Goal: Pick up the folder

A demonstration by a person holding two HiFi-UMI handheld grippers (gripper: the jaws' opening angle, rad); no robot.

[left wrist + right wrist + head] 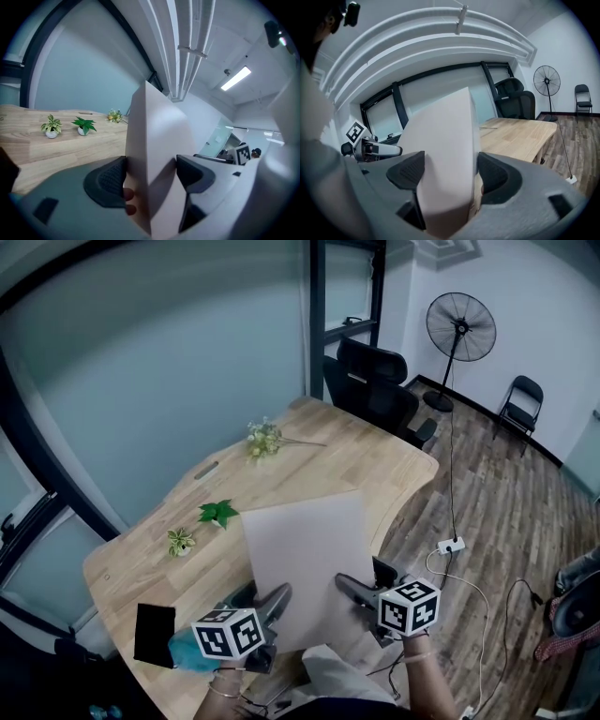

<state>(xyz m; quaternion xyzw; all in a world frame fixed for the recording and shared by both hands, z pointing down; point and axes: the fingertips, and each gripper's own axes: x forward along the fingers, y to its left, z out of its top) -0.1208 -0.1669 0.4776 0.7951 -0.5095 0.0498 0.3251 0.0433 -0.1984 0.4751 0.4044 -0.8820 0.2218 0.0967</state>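
The folder (309, 559) is a pale grey-white sheet held tilted above the near edge of the wooden table (375, 465). My left gripper (274, 599) is shut on its lower left corner and my right gripper (349, 585) on its lower right corner. In the left gripper view the folder (157, 140) stands edge-on between the two dark pads of the left gripper (150, 176), which press against it. The right gripper view shows the folder (443, 140) rising up between the jaws of the right gripper (447, 172), both pads touching it.
Two small potted plants (217, 513) (180, 541) and a flower sprig (264, 437) lie on the table, with a black flat item (155, 634) at its near left corner. Black office chairs (375, 390) stand at the far end. A fan (460, 327), a folding chair (520, 401) and a power strip (450, 546) with cables are on the right floor.
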